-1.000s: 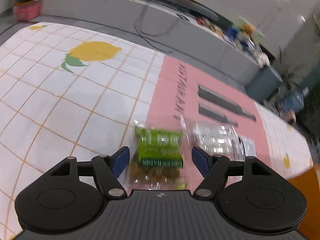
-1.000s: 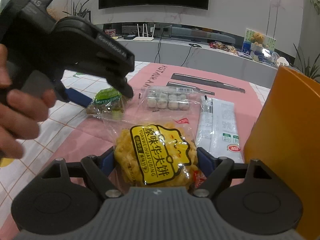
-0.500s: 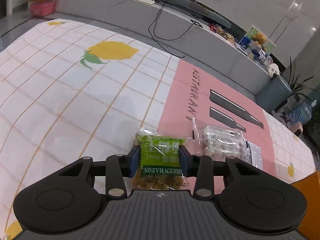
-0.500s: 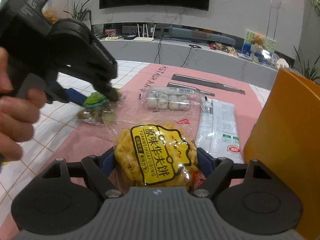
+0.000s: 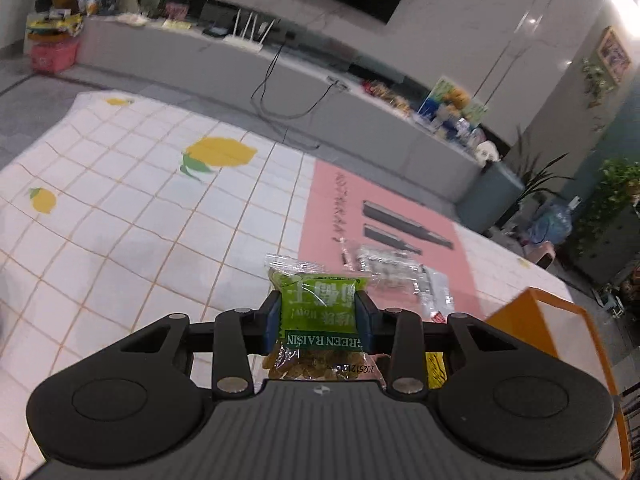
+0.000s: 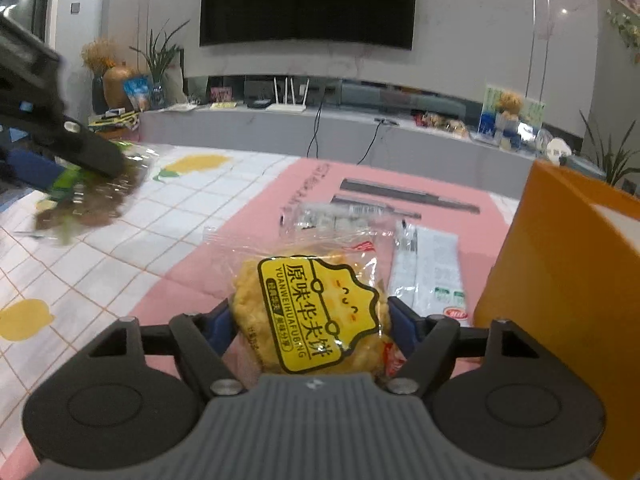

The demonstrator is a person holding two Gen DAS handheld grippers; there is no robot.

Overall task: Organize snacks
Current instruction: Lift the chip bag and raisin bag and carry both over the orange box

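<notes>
Raisin packet (image 5: 318,316) pinched between left tool (image 5: 318,322) pads; waffle packet (image 6: 316,316) clamped in right tool (image 6: 312,326).

The left tool (image 5: 318,314) has closed on the raisin packet (image 5: 318,312) and lifted it off the tablecloth (image 5: 140,216)

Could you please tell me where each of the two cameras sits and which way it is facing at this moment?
Left wrist: sits behind the left tool, looking forward and down over the tablecloth; its fingers clamp the green raisin packet.
Right wrist: sits behind the right tool, facing the TV wall; its fingers grip the yellow biscuit packet. The left tool appears blurred at far left.
Shared: the orange box, the clear packet of small white pieces and the raisin packet.
</notes>
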